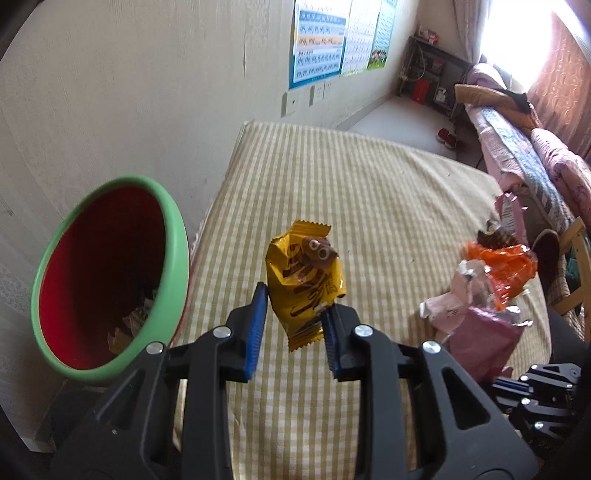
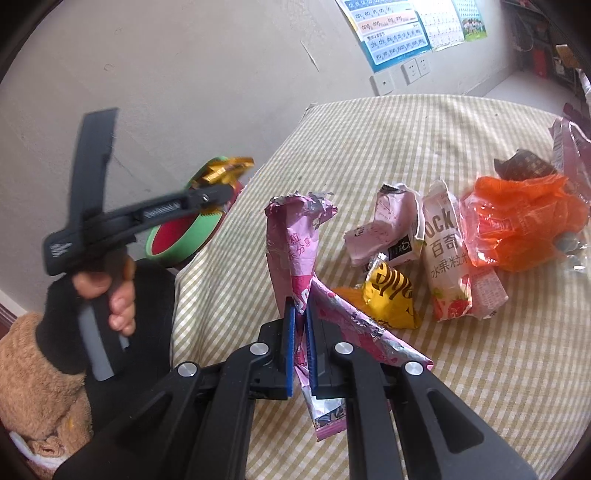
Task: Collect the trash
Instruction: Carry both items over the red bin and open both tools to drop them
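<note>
Trash still on the cloth [image 2: 461, 369]; a yellow wrapper [image 1: 301, 284] is pinched by its lower end in the left gripper [image 1: 293, 328], near the bin [image 1: 110, 277]. Right gripper [image 2: 301, 347] is clamped on a pink wrapper [image 2: 295, 254]. Risk: thin grip, wrapper slips or misses the rim on release.

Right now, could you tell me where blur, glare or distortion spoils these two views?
Left wrist view: the window is blown out white; fisheye bends the wall and the green-rimmed bin. Right wrist view: the left gripper is motion-blurred, while the pink wrapper stays sharp.
</note>
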{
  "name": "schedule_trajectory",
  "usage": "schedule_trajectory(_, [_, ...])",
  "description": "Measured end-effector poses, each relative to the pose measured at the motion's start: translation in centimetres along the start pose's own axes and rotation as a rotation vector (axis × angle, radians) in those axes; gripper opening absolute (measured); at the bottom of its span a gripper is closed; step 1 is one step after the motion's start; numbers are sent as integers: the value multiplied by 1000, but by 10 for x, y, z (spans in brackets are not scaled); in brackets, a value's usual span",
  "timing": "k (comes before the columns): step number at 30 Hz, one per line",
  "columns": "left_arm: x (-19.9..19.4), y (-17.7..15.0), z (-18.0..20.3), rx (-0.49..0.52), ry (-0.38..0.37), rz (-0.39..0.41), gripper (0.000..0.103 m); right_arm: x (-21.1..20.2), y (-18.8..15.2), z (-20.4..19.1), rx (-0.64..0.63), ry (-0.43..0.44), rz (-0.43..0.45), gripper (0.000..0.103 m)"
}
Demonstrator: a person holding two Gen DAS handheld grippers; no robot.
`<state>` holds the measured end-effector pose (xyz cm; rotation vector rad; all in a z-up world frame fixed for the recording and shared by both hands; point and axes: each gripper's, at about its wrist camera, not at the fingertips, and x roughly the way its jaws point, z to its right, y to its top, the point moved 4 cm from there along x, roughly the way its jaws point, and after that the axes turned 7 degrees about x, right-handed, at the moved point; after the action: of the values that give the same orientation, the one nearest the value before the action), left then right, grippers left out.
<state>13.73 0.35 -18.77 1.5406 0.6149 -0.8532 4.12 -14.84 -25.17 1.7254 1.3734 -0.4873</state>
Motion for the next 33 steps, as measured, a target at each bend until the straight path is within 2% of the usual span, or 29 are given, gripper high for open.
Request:
schedule_trajectory(8, [-22,-1,-14,-41,-6,55,27,1,12,-30,-44,-17,25,7])
schedule_trajectory(13, [-35,-3,-40,-112,13,67,27,-3,43,-46,38,13,89,7])
schedule_trajectory(18, [-50,-2,-59,-140,21,95,27,-4,64,-71,13,25,128,7])
schedule_trajectory(25, [-54,-8,-60,-135,-7,97,27,12,56,-91,-21,34,71,7])
schedule_trajectory(33, [-65,-7,-74,-145,20,141,27,3,80,-121,-89,-30,102,7])
